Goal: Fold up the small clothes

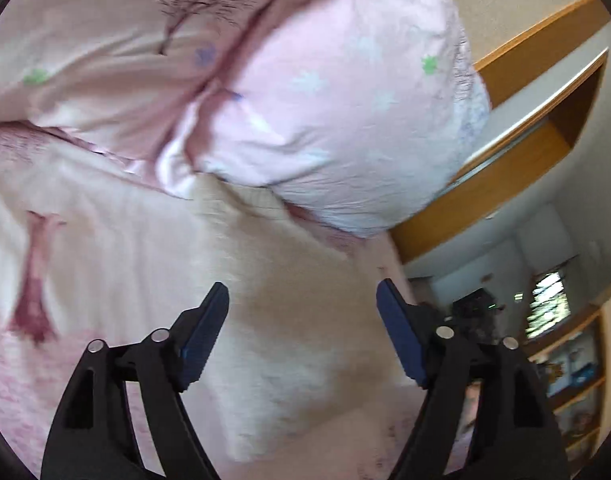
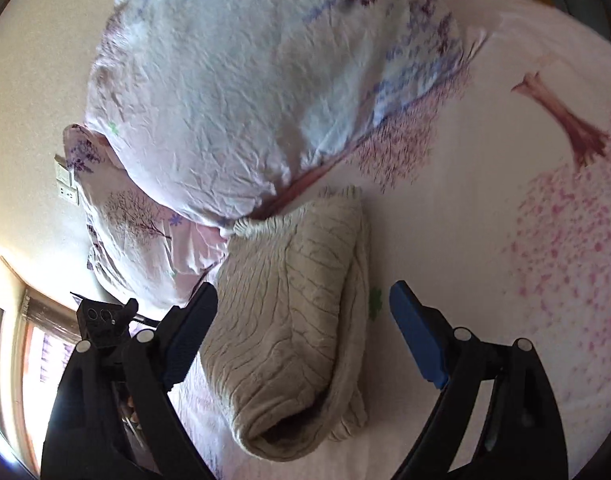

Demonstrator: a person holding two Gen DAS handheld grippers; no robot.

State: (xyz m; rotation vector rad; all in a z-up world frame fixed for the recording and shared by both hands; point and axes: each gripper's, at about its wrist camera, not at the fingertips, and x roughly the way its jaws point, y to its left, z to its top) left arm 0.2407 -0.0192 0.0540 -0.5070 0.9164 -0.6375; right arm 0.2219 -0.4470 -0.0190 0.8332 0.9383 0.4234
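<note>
Beige knit garment (image 1: 289, 320) lies blurred on the bed sheet (image 1: 85, 264), just below the pink pillow (image 1: 337, 120); the left hand-held gripper (image 1: 302, 304) hovers spread over it. In the right wrist view, the garment (image 2: 289, 320) lies folded, touching the pillow (image 2: 265, 80), between the right hand-held gripper's (image 2: 303, 306) spread, empty fingers.

A bed w/ pink cherry-tree print sheet (image 2: 505, 184) carries everything here. A folded beige knit garment (image 2: 293, 320) lies directly on the sheet, its gathered end touching a pale floral pillow (image 2: 265, 80) just beyond it. In the left wrist view, the garment (image 1: 289, 320) lies below the pillow (image 1: 345, 120), blurred.
</note>
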